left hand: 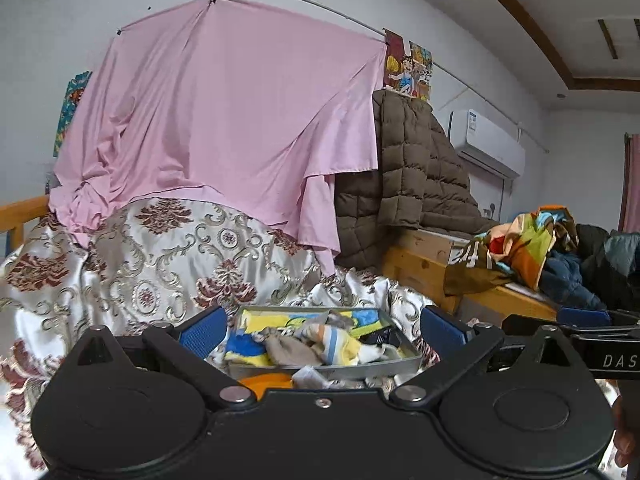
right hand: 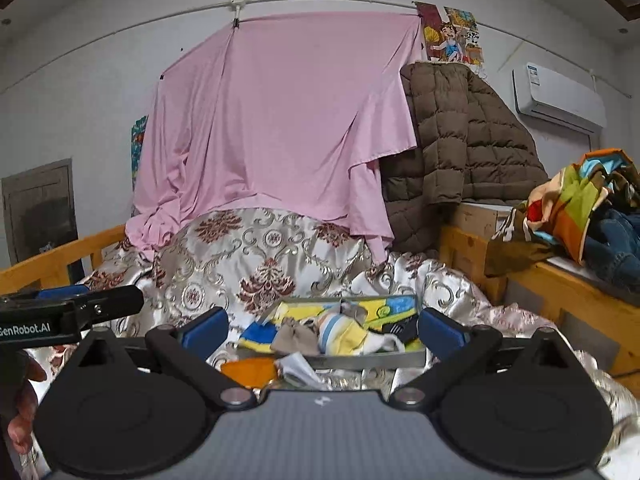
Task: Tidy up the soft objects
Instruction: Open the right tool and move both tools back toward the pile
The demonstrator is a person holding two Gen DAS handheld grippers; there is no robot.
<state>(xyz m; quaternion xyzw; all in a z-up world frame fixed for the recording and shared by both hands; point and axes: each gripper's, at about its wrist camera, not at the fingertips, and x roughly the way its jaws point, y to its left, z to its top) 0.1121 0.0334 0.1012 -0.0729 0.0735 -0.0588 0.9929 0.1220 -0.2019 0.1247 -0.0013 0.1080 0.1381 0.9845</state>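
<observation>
On the patterned bedspread (right hand: 256, 256), centre and near, sits a shallow grey tray (right hand: 372, 360) heaped with soft items: a blue-and-yellow cloth (right hand: 260, 334), a grey-beige sock (right hand: 294, 340), a rolled piece striped pale blue, orange and yellow (right hand: 344, 330), something white (right hand: 380, 344) at its near right, and a dark item (right hand: 402, 328) toward the right wall. Lying flat at the far side of the tray is a yellow-blue-green printed cloth (right hand: 384, 306). Just outside the near rim lie an orange piece (right hand: 248, 372) and a crumpled white-grey piece (right hand: 298, 368) (both on the bedspread, not in the tray).

Right gripper (right hand: 322, 330): jaws spread wide, blue pads on either side of the tray in view, nothing between them, no contact. Left gripper (left hand: 322, 328): also wide open, empty, pads apart and framing the same tray (left hand: 408, 362). Each gripper shows at the edge of the other's view, so they sit side by side, both short of the tray.

Farther back: a pink sheet (right hand: 280, 120) clipped to a wall rail, draping down onto the bedspread. Right of it a brown quilted jacket (right hand: 460, 140) over a wooden frame (right hand: 560, 292). On the right ledge, a multicolour cloth (right hand: 576, 200) with blue denim (right hand: 616, 236) beside it. Air conditioner (right hand: 560, 100) high on the far right wall, cartoon poster (right hand: 452, 34) above the jacket. Fingers (right hand: 24, 400) of the person's left hand show at the lower left edge of the right-wrist view.
</observation>
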